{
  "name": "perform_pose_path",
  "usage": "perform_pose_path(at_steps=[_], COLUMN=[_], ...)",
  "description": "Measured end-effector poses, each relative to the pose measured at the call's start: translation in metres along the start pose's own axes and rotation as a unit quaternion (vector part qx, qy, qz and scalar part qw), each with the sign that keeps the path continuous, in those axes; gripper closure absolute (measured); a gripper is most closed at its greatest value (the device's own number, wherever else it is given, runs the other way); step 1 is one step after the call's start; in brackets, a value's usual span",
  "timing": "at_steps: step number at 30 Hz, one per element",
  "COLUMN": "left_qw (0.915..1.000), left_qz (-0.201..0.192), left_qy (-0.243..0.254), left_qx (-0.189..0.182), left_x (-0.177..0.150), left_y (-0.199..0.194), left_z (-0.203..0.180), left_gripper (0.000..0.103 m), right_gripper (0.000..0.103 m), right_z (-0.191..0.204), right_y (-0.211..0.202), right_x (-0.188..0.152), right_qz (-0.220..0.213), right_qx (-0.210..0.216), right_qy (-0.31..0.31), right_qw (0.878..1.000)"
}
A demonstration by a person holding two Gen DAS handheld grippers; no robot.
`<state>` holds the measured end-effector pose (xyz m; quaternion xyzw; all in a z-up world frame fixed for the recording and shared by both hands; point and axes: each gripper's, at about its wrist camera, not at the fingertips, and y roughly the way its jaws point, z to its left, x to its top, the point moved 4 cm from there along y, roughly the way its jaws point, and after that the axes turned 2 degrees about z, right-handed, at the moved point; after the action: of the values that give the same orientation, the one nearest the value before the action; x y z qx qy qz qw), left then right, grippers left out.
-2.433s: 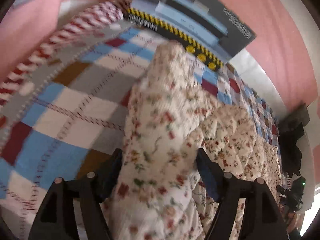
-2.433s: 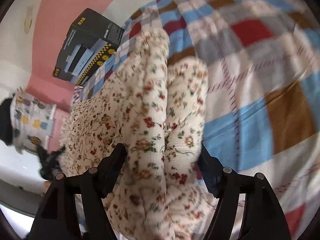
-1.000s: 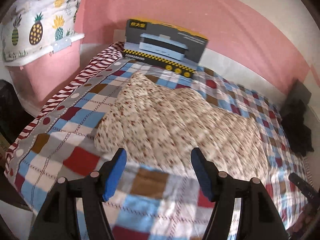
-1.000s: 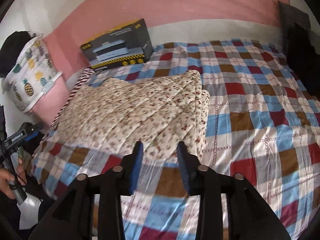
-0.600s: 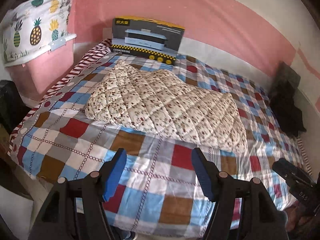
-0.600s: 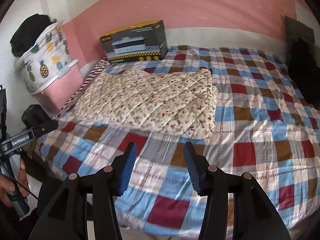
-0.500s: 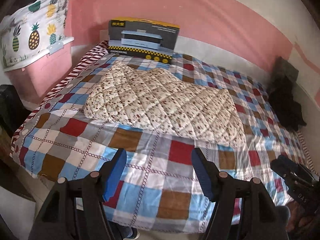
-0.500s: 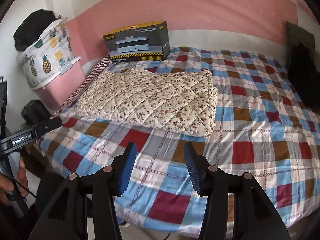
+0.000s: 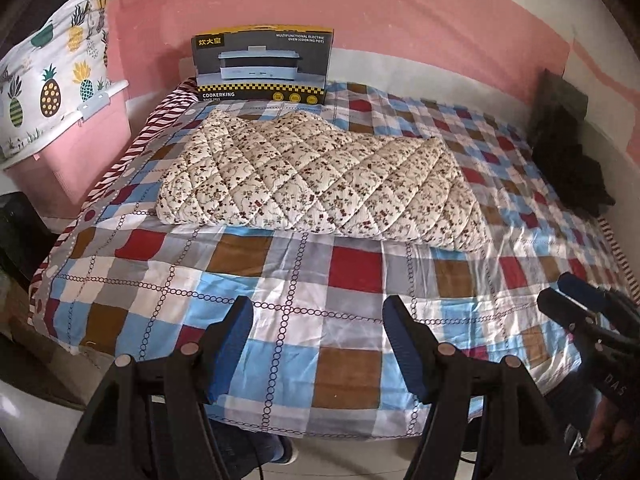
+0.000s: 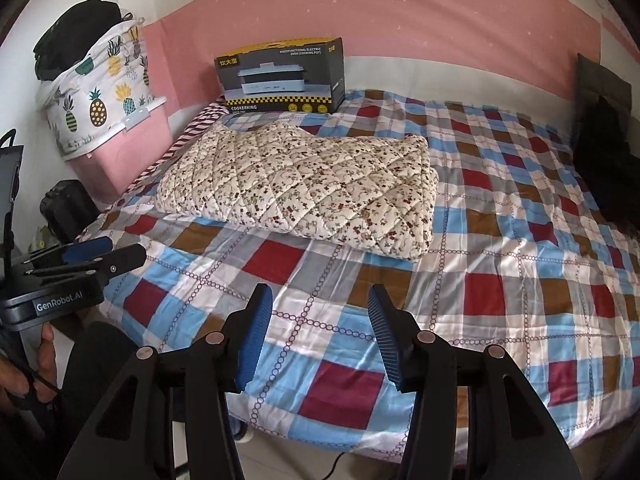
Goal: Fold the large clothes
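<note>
Pink storage bin [image 9: 76,152] with pineapple-print cover stands at far left, beside the bed [image 9: 304,320]. One floral quilted blanket [image 9: 316,180], cream with small red-brown flowers, diamond stitching. It lies folded into a thick flat rectangle, layered edges showing on its right side, on the left-centre part of the checked sheet, well apart from both tongs. One cooker box [image 9: 262,66] stands upright against the pink wall, just behind the blanket's far edge. Dark pile of items [image 9: 576,160] at the bed's far right; can't tell what it is.

Two tongs, both held off the near edge of the bed, pointing toward the blanket. Left tongs [image 9: 318,340]: blue pads spread wide, nothing between them. In the right camera, a hand [image 10: 28,368] grips its handle low at left. Right tongs [image 10: 318,336]: spread apart, slightly narrower, also gripping nothing.
</note>
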<state>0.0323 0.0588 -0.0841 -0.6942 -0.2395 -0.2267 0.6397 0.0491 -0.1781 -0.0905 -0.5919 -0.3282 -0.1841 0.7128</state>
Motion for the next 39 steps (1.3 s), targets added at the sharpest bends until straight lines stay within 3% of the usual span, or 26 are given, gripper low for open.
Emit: perform_pose_path(at_steps=[12,39], left_qw=[0.9997,0.9994], left_qz=[0.017,0.01], left_qy=[-0.019,-0.033], left_qx=[0.005,0.002], left_x=[-0.001,-0.002], left_y=[0.009,0.002], left_z=[0.008,0.014], left_gripper=[0.034,0.034], right_gripper=[0.052,0.052], right_z=[0.003,0.011], right_y=[0.009,0.011], right_x=[0.0,-0.001], right_qz=[0.013,0.02], right_qx=[-0.001,0.004], right_qy=[-0.005,-0.011], right_qw=[1.0,1.0])
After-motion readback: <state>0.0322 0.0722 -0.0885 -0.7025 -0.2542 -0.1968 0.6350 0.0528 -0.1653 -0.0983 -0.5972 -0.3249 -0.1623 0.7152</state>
